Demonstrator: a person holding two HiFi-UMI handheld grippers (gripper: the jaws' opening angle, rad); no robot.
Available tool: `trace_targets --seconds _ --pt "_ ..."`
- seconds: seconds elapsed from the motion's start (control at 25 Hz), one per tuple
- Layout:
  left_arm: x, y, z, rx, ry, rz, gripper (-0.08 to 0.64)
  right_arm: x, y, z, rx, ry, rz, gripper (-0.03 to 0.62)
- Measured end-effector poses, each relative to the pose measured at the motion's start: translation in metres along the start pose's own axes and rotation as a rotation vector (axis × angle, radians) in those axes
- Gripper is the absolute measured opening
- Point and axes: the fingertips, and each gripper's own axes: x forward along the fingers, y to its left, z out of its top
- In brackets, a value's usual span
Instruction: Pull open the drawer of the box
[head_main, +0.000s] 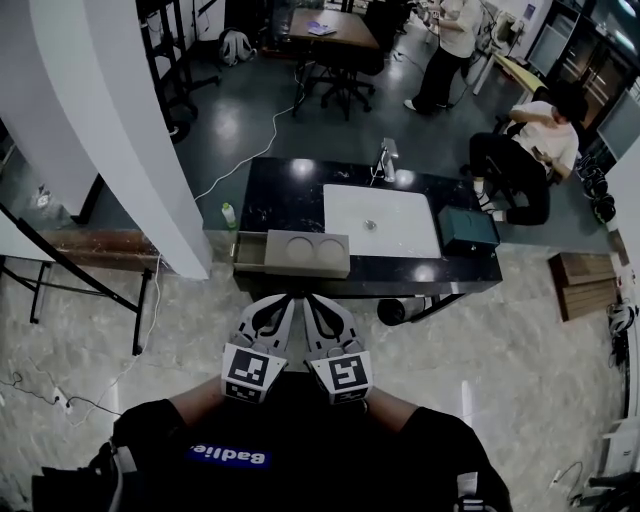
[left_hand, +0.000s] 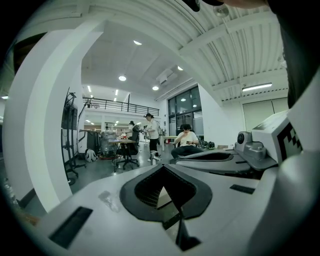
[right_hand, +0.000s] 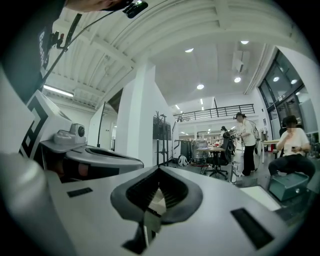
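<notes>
A grey-beige box (head_main: 305, 254) with two round hollows in its top lies at the front left of a black table (head_main: 285, 195). At its left end a drawer part (head_main: 248, 251) sticks out. Both grippers are held side by side close to my body, in front of the table and short of the box, touching nothing. The left gripper (head_main: 288, 299) is shut and empty, with its tips met (left_hand: 163, 168). The right gripper (head_main: 309, 299) is shut and empty too, its tips closed (right_hand: 159, 170).
A white mat (head_main: 380, 220) and a teal case (head_main: 467, 229) lie right of the box, and a small green bottle (head_main: 229, 214) stands at the table's left corner. A white column (head_main: 140, 130) rises at left. One person sits and another stands behind the table.
</notes>
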Motion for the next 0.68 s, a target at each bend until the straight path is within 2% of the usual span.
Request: trace_targets --seconds 0.52,0.68 --pt "0.0005 0.0007 0.0008 -0.004 0.0 0.006 0.0 0.0001 -0.0007 -0.0011 0.013 0.007 0.007 0.0" --pt "0.0024 0.0021 0.0012 0.006 -0.008 0.008 0.0 0.0018 -0.002 -0.0007 0.02 -0.018 0.012 0.0"
